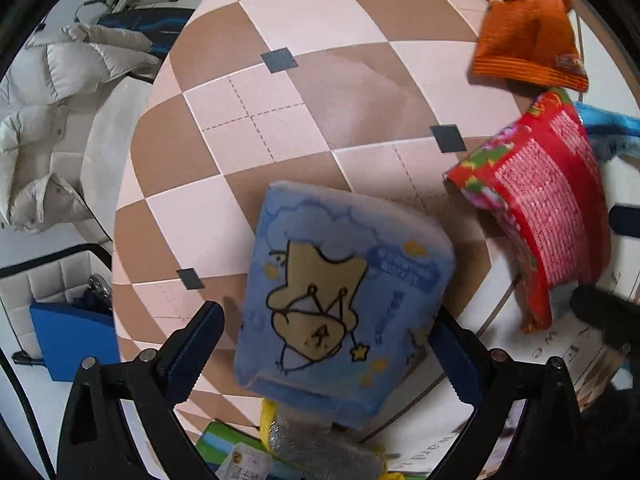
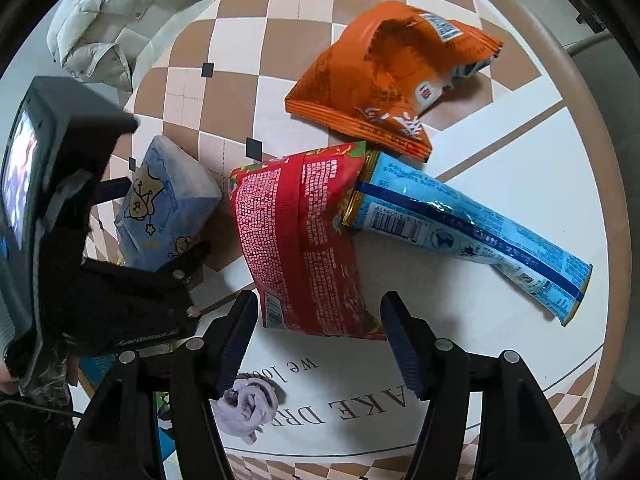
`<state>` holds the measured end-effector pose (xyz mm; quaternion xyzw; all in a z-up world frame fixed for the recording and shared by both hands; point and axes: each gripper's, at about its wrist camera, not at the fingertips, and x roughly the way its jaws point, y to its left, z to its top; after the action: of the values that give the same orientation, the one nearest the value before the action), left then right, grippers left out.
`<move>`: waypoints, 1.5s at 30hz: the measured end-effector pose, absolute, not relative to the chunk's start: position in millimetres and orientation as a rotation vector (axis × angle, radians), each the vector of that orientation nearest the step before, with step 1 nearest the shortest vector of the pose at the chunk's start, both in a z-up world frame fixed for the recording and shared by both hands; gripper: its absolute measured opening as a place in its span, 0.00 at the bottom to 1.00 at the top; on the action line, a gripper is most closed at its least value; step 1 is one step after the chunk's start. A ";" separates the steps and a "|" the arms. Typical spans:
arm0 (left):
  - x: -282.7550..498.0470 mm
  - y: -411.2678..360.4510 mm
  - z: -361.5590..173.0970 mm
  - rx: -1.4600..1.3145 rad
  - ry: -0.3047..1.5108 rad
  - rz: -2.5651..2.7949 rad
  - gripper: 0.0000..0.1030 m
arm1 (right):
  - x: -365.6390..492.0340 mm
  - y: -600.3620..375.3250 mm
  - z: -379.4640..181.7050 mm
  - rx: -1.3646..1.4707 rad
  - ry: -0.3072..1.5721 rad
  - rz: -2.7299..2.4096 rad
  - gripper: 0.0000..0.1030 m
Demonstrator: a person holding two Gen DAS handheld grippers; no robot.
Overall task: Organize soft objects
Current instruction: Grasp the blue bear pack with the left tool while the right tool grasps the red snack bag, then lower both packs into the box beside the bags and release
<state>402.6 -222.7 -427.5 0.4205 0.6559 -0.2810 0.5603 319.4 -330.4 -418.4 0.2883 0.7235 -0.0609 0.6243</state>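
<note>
A blue tissue pack with a cartoon bear (image 1: 340,300) lies between the open fingers of my left gripper (image 1: 324,356); neither pad presses it. It also shows in the right wrist view (image 2: 168,204). A red snack bag (image 2: 304,240) lies just ahead of my right gripper (image 2: 318,344), which is open around its near end. An orange snack bag (image 2: 384,80) lies farther back. A light blue snack bag (image 2: 472,232) lies to the right, its end tucked under the red bag. The red bag (image 1: 548,204) and orange bag (image 1: 524,28) show at right in the left wrist view.
All lie on a round table with a checkered cloth (image 1: 312,88). A rolled purple sock (image 2: 248,408) lies under my right gripper. A silver pouch (image 1: 320,444) and green packet (image 1: 216,444) lie under my left gripper. A white puffer jacket (image 1: 52,120) lies beyond the table edge.
</note>
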 end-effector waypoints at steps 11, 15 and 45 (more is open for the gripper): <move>422.8 -173.7 -421.9 0.612 1.714 -0.472 0.65 | 328.7 -314.9 -440.6 0.639 1.700 -0.169 0.66; 420.9 -164.1 -419.2 0.526 1.731 -0.411 0.56 | 329.6 -303.7 -441.5 0.575 1.721 -0.207 0.64; 311.5 125.5 -223.9 -0.122 1.493 -0.112 0.49 | 268.4 -73.8 -239.8 0.369 1.491 0.235 0.46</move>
<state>311.5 125.5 -223.9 -0.0556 0.6784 -0.0511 0.7308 268.4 -73.8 -239.8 0.1665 0.6728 0.1061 0.7130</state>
